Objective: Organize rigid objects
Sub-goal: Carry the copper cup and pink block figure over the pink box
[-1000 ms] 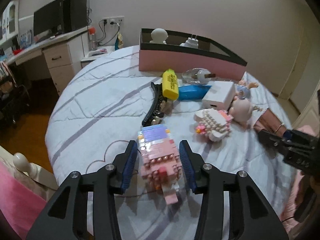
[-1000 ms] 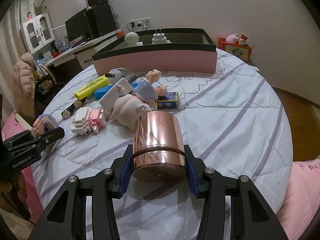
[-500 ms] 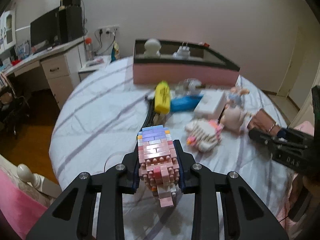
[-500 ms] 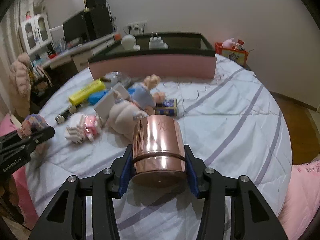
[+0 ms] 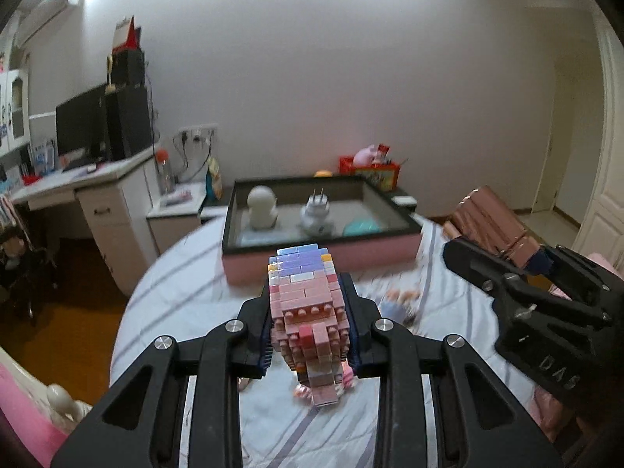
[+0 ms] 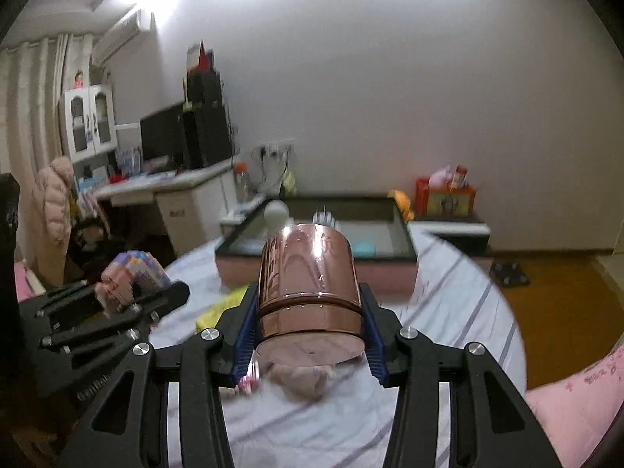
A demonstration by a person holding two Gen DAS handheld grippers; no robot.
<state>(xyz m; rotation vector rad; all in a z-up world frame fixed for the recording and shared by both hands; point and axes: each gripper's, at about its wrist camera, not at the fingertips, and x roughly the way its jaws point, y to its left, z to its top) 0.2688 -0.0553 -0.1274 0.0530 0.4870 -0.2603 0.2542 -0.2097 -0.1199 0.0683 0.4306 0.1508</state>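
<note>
My left gripper (image 5: 310, 316) is shut on a pink and purple brick figure (image 5: 308, 312) and holds it in the air above the bed. My right gripper (image 6: 308, 312) is shut on a copper-coloured tin (image 6: 308, 288), also lifted. Each gripper shows in the other's view: the right one with the tin (image 5: 495, 222) at the right, the left one with the figure (image 6: 128, 277) at the left. The pink box with a dark rim (image 5: 323, 261) stands ahead at the bed's far end and holds a white figure (image 5: 262, 206), a white plug adapter (image 5: 318, 214) and a teal item (image 5: 360, 228).
The round bed has a white striped sheet (image 5: 187, 296). A small doll (image 5: 397, 304) and a yellow item (image 6: 218, 308) lie on it under the grippers. A desk with a monitor (image 5: 85, 124) stands at the left. A red box (image 6: 444, 195) sits behind the pink box.
My left gripper closed on the brick figure and lifted it. Both grippers rose and moved toward the pink box, each with its object.
</note>
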